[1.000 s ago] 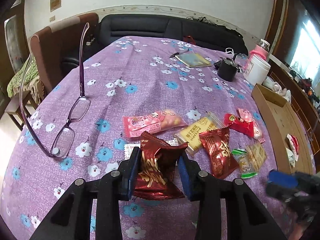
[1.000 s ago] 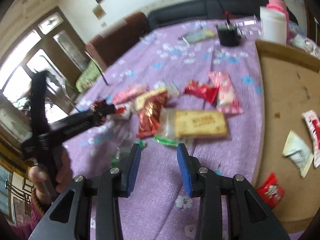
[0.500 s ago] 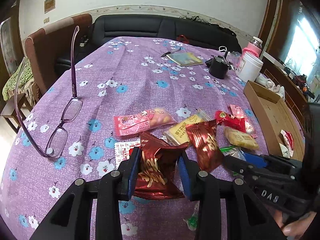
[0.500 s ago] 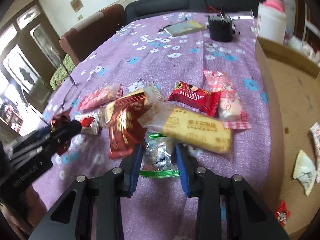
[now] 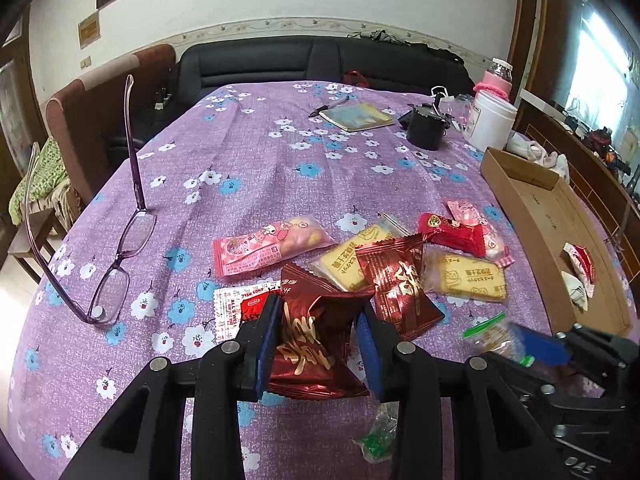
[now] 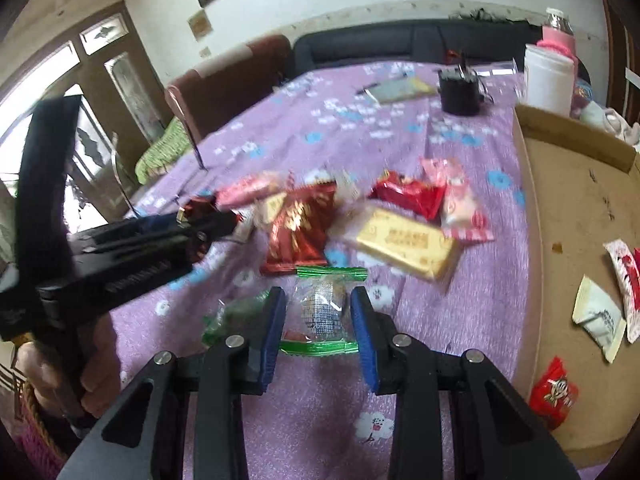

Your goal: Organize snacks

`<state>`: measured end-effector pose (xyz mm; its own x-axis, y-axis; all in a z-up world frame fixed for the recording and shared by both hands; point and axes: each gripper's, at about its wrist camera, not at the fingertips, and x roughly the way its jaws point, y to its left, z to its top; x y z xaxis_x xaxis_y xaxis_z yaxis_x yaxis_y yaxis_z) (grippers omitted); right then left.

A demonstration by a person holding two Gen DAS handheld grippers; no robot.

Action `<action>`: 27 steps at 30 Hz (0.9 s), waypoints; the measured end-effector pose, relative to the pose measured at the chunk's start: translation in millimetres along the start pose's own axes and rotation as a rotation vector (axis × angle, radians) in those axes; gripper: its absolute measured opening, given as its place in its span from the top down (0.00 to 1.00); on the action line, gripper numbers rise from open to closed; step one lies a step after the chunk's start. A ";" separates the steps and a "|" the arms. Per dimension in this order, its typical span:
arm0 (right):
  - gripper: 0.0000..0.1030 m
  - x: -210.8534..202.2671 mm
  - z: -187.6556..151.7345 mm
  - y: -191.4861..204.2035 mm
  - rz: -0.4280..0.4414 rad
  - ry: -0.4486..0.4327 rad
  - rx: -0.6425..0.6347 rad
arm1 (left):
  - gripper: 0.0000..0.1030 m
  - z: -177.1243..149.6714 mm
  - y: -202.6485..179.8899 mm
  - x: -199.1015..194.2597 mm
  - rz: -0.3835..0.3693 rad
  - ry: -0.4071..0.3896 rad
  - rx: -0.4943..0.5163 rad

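Snacks lay in a loose heap on the purple flowered tablecloth (image 5: 256, 168) in front of both of your grippers. Your left gripper (image 5: 318, 344) had its blue pads pressed against the sides of a dark red foil packet (image 5: 312, 344), jaws narrowed to the packet's width, the packet crumpled between them and held above the cloth.

Seen from that gripper, a second dark red foil packet (image 5: 396, 284) lay at one o'clock, just beside the held one. A long pink packet (image 5: 268, 246) sat at eleven o'clock, and a white and red sachet (image 5: 240, 306) lay just left of the left pad. Two yellow biscuit packs were there: one (image 5: 352, 256) partly under the second red packet, another (image 5: 468, 278) at two o'clock. A bright red wrapper (image 5: 452, 232) and a pale pink packet (image 5: 486, 234) touched each other beyond it.

Your right gripper (image 6: 318, 316) was narrowed onto a clear packet with green ends (image 6: 322, 310); the pads sat against its sides and it looked gripped, though blur left the contact a little uncertain. A crumpled green wrapper (image 6: 230, 314) lay at its nine o'clock.

The cardboard tray (image 6: 568, 200) stood at three o'clock of the right gripper, holding a white triangular packet (image 6: 598, 316), a small red wrapper (image 6: 554, 392) and a red and white packet (image 6: 628, 276). Purple glasses (image 5: 120, 256) rested at ten o'clock of the left gripper, well apart from the heap.
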<state>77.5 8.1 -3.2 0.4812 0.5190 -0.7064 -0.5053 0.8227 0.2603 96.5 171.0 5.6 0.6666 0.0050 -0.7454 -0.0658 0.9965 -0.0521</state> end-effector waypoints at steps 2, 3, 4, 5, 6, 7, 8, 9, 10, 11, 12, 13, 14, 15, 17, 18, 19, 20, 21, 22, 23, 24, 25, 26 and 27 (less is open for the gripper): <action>0.68 -3.2 0.4 -1.0 0.005 -0.010 0.001 | 0.62 0.1 -0.8 1.5 0.010 -0.003 0.001; 0.68 -5.2 1.0 -1.3 0.010 -0.018 0.004 | 0.62 0.2 -1.6 2.1 0.015 -0.004 0.004; 0.68 -5.6 1.5 -2.6 0.014 -0.023 0.009 | 0.62 0.0 -3.0 2.7 0.023 -0.006 0.009; 0.68 -7.2 1.6 -2.9 0.019 -0.028 0.014 | 0.62 -0.5 -5.3 3.3 0.037 -0.010 0.019; 0.68 -8.0 1.9 -3.0 0.023 -0.030 0.016 | 0.62 -1.3 -6.7 3.4 0.051 -0.014 0.028; 0.68 -8.7 1.8 -2.7 0.021 -0.032 0.014 | 0.62 -1.8 -8.3 3.3 0.063 -0.019 0.037; 0.68 -8.9 1.8 -2.6 0.017 -0.036 0.014 | 0.62 -2.4 -10.0 3.0 0.076 -0.026 0.047; 0.68 -8.6 1.6 -2.6 0.017 -0.037 0.015 | 0.62 -2.7 -10.6 2.2 0.085 -0.032 0.051; 0.68 -8.4 1.7 -2.8 0.016 -0.037 0.017 | 0.62 -2.8 -11.2 1.0 0.095 -0.041 0.055; 0.68 -8.8 1.1 -3.1 0.012 -0.040 0.019 | 0.62 -3.1 -11.9 -0.9 0.109 -0.055 0.060; 0.68 -8.7 0.7 -3.5 0.010 -0.043 0.021 | 0.62 -3.3 -12.0 -2.4 0.115 -0.063 0.062; 0.68 -8.7 1.0 -4.3 0.009 -0.045 0.024 | 0.62 -3.5 -11.9 -4.0 0.121 -0.073 0.062; 0.68 -8.8 0.9 -5.2 0.009 -0.046 0.029 | 0.62 -3.5 -11.7 -4.9 0.131 -0.081 0.062; 0.68 -9.0 1.1 -6.2 0.007 -0.049 0.034 | 0.62 -3.5 -12.1 -5.9 0.141 -0.088 0.064; 0.68 -9.7 0.5 -6.2 0.003 -0.052 0.036 | 0.62 -3.9 -12.8 -8.1 0.154 -0.103 0.070; 0.68 -9.7 0.6 -6.4 0.000 -0.054 0.036 | 0.62 -3.9 -13.1 -9.1 0.158 -0.109 0.072; 0.68 -9.8 0.6 -6.6 -0.002 -0.056 0.037 | 0.62 -4.1 -13.5 -9.6 0.162 -0.112 0.074; 0.68 -9.9 0.8 -6.7 -0.002 -0.057 0.037 | 0.62 -4.3 -14.0 -10.0 0.164 -0.115 0.077; 0.68 -10.0 0.9 -6.7 -0.001 -0.058 0.037 | 0.62 -4.4 -14.3 -10.3 0.164 -0.115 0.078; 0.68 -10.4 0.9 -6.6 -0.002 -0.059 0.036 | 0.62 -4.7 -14.7 -10.6 0.165 -0.115 0.078; 0.68 -10.8 0.8 -6.7 -0.004 -0.060 0.036 | 0.62 -4.7 -15.0 -10.6 0.168 -0.116 0.081; 0.68 -11.0 0.8 -6.7 -0.004 -0.061 0.035 | 0.62 -4.8 -15.5 -10.8 0.172 -0.117 0.083; 0.68 -11.7 0.5 -6.1 -0.004 -0.061 0.034 | 0.62 -4.8 -15.9 -11.1 0.174 -0.120 0.084; 0.68 -11.5 0.8 -6.2 -0.005 -0.061 0.033 | 0.62 -4.7 -16.3 -11.5 0.174 -0.122 0.085; 0.68 -11.4 0.9 -6.3 -0.004 -0.061 0.034 | 0.62 -4.6 -16.8 -11.8 0.174 -0.124 0.087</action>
<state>75.8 -2.8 3.8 0.5267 0.5278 -0.6663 -0.4791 0.8319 0.2802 86.3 153.8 12.2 0.7372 0.1828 -0.6505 -0.1274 0.9830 0.1319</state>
